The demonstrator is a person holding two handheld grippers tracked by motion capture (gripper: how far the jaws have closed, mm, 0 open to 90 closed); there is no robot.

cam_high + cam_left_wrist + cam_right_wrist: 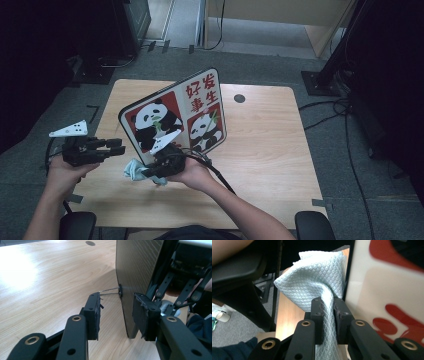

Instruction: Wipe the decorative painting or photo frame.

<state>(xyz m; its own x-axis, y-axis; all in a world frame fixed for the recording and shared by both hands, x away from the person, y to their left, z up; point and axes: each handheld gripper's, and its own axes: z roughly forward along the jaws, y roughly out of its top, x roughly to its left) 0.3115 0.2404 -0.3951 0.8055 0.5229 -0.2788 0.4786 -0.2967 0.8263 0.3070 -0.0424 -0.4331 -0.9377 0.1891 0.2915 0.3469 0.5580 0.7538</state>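
Gripping a pale blue cloth [317,277], the right gripper [327,315] has its jaws clenched on a pinched fold; the rest of the fabric fans out above the pads toward the top centre of the right gripper view. In the high view that gripper [150,172] sits lower centre of frame, with the cloth [132,169] bunched at its left, right at the bottom edge of the panda board [175,117].

The board stands tilted on the wooden table [270,140], centre of the high view, printed face toward the person: two pandas on red panels, red characters upper right. In the right gripper view the printed face [387,290] takes up the right side, just beside the cloth; can't tell if they touch.

Left gripper [107,148] is at the left of the high view, pointing right toward the board's edge. In the left gripper view its jaws [116,312] are released and straddle the board's lower corner: dark back face [137,270] upper centre, one pad each side, neither pressing on it. A thin wire stand [110,291] sticks out of the back face toward the left pad.
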